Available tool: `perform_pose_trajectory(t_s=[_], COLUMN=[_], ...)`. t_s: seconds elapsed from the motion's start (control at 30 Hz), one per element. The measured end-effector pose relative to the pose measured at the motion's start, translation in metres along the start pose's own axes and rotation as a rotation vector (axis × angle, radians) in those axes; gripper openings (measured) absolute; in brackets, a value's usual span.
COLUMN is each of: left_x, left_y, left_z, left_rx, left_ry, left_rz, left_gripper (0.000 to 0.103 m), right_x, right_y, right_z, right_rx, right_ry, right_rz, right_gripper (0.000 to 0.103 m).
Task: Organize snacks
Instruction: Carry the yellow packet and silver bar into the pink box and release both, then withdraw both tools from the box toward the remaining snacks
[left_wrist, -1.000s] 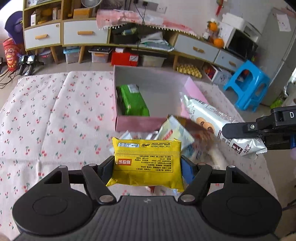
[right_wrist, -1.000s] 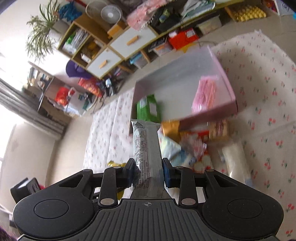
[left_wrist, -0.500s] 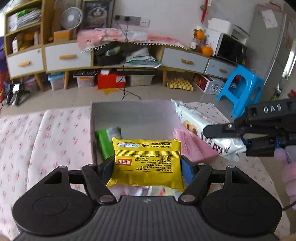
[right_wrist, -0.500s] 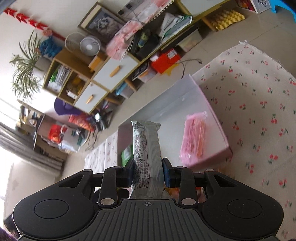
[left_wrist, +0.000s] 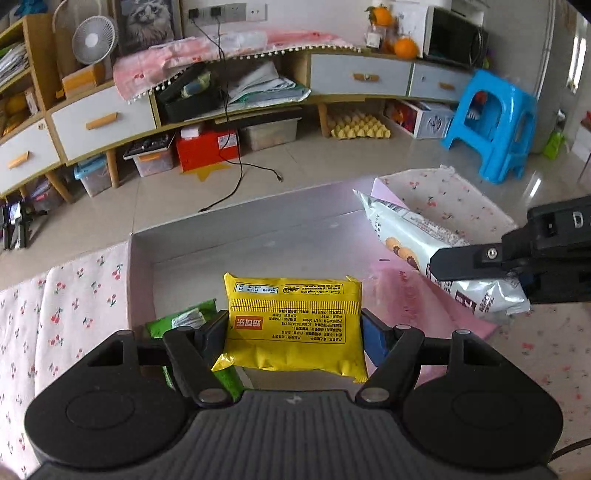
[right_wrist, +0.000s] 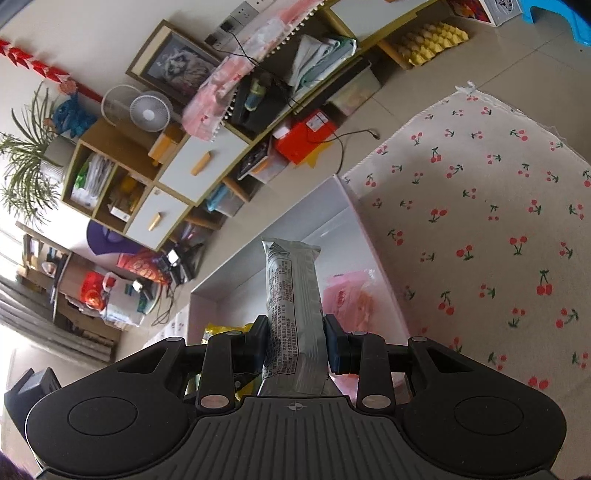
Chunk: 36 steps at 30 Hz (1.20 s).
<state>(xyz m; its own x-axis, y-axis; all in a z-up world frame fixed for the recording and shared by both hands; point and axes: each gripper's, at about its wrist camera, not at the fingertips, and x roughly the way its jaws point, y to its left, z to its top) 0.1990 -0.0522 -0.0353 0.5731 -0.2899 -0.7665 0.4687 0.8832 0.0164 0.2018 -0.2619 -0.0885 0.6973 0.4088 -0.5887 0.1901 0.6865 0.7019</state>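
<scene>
Both packets now over box (left_wrist: 207, 236) — yellow packet (left_wrist: 293, 325) crosswise

Cherry-print cloth (left_wrist: 55, 314) covers the surface. Beyond it: blue plastic stool (left_wrist: 495, 125), white desk fan (left_wrist: 94, 38), red box (left_wrist: 207, 147), yellow egg tray (left_wrist: 358, 125) under the shelving.

Left gripper (left_wrist: 293, 328) jaws clamped on a load, right gripper (right_wrist: 294, 343) likewise, both raised

The left wrist view looks forward and down, close over the open pink cardboard box (left_wrist: 236, 236), toward the white-drawered wooden shelving (left_wrist: 103, 118). The right wrist view (rolled sharply sideways) looks down from the box's other side; both share the box (right_wrist: 354, 206), shelving (right_wrist: 207, 158) and cherry-print cloth (right_wrist: 498, 221).
</scene>
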Motion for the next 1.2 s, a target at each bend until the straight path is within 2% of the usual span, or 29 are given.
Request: perform_pose_trajectory(t_s=[0.2, 0.4, 0.7, 0.73, 0.87, 1.2], left_x=[0.000, -0.002, -0.003, -0.003, -0.003, -0.023], left_y=[-0.001, 0.002, 0.002, 0.002, 0.000, 0.000], left_z=[0.005, 0.002, 0.006, 0.006, 0.006, 0.004], left_rx=[0.048, 0.053, 0.041, 0.036, 0.033, 0.010], left_ry=[0.001, 0.009, 0.005, 0.004, 0.009, -0.001], left_rz=[0.007, -0.023, -0.041, -0.043, -0.034, -0.013], left_gripper=[0.075, 0.084, 0.089, 0.089, 0.091, 0.093], right_x=[0.017, 0.037, 0.049, 0.048, 0.041, 0.003], right_y=[0.004, 0.010, 0.014, 0.014, 0.017, 0.028], right_z=[0.006, 0.004, 0.003, 0.004, 0.004, -0.002], right_rx=[-0.001, -0.023, -0.045, -0.048, -0.045, -0.087], right_ry=[0.013, 0.024, 0.016, 0.016, 0.016, -0.016], right_rz=[0.020, -0.003, -0.025, -0.031, -0.034, -0.079], right_gripper=[0.031, 0.031, 0.034, 0.035, 0.053, 0.064])
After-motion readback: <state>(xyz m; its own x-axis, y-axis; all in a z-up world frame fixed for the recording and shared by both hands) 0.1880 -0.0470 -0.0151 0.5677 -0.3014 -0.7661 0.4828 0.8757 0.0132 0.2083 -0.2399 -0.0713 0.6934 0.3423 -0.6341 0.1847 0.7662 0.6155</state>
